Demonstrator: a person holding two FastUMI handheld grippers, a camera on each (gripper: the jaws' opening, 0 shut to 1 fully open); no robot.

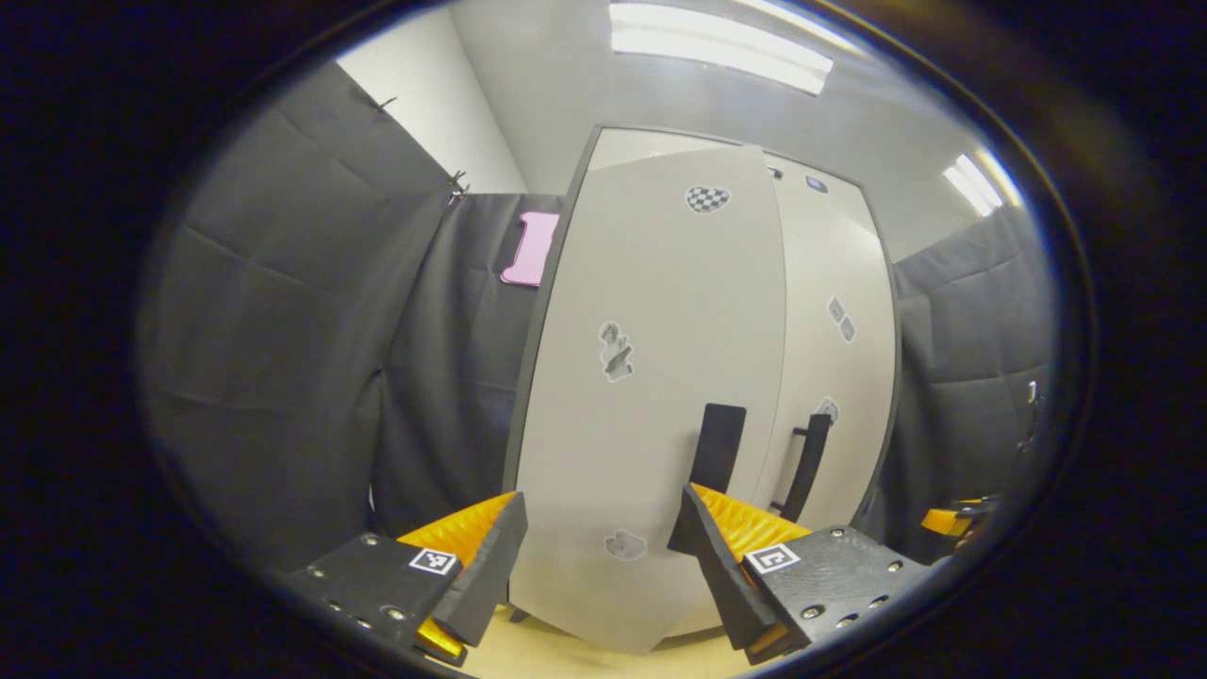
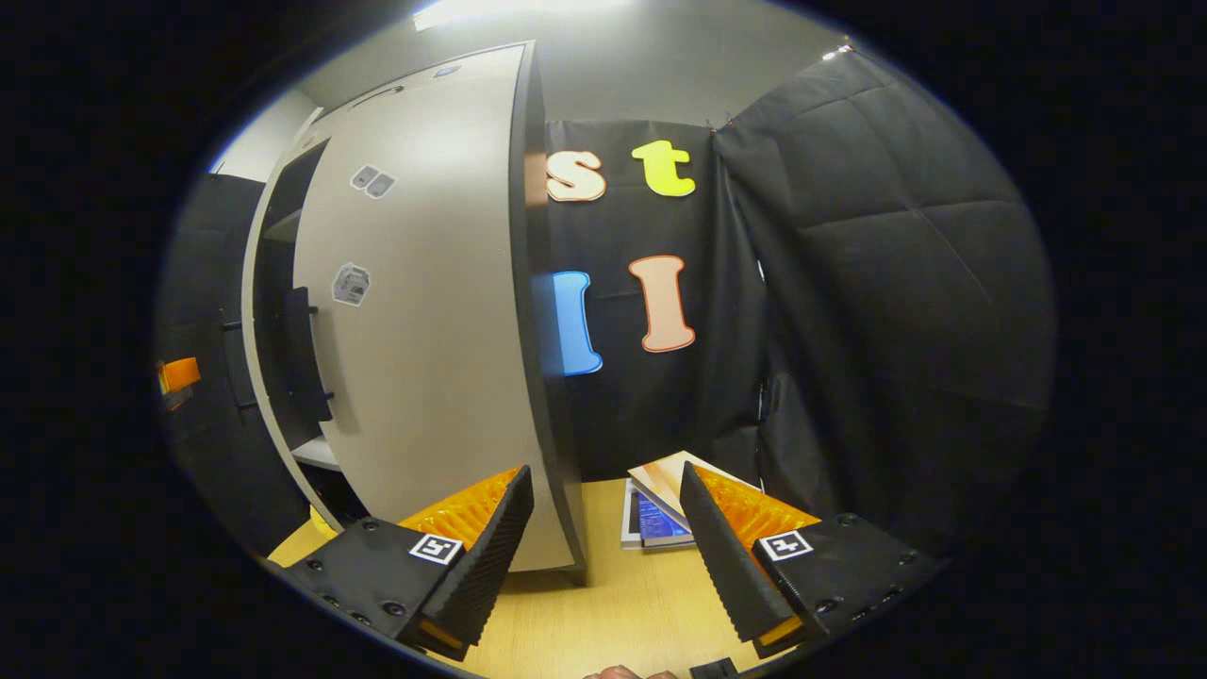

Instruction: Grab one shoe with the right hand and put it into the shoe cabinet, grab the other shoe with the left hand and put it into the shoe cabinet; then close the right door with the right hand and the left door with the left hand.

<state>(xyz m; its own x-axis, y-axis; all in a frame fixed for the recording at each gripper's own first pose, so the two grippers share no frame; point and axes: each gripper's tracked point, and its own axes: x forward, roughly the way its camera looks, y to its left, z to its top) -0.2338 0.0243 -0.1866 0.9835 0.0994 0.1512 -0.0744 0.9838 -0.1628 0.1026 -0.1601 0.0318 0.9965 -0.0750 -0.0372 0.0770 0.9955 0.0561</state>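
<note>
Shoe cabinet: a tall pale cabinet (image 1: 660, 377) fills the centre of the left gripper view; in the right gripper view it stands in the left half of the frame (image 2: 424, 311).
Left door: in the left gripper view the left door (image 1: 651, 311) is nearest the camera, its lower edge swung out a little in front of the cabinet; a flat black handle (image 1: 717, 448) sits low on it, right of centre.
Right door: in the left gripper view the right door (image 1: 834, 358) lies behind and to the right, with a black bar handle (image 1: 803, 467).
Opening: in the right gripper view a dark gap (image 2: 283, 311) shows at the cabinet's left edge, a shelf inside.
Shoes: cannot tell where they are.
Left gripper: at the bottom of the left gripper view the left gripper (image 1: 603, 566) has its fingers spread apart, holding nothing.
Right gripper: at the bottom of the right gripper view the right gripper (image 2: 603, 556) is spread wide, empty.
Table: light wood table (image 2: 603, 604) under the cabinet.
Booklets: booklets (image 2: 660, 514) lie on the table, lower centre, just right of the cabinet.
</note>
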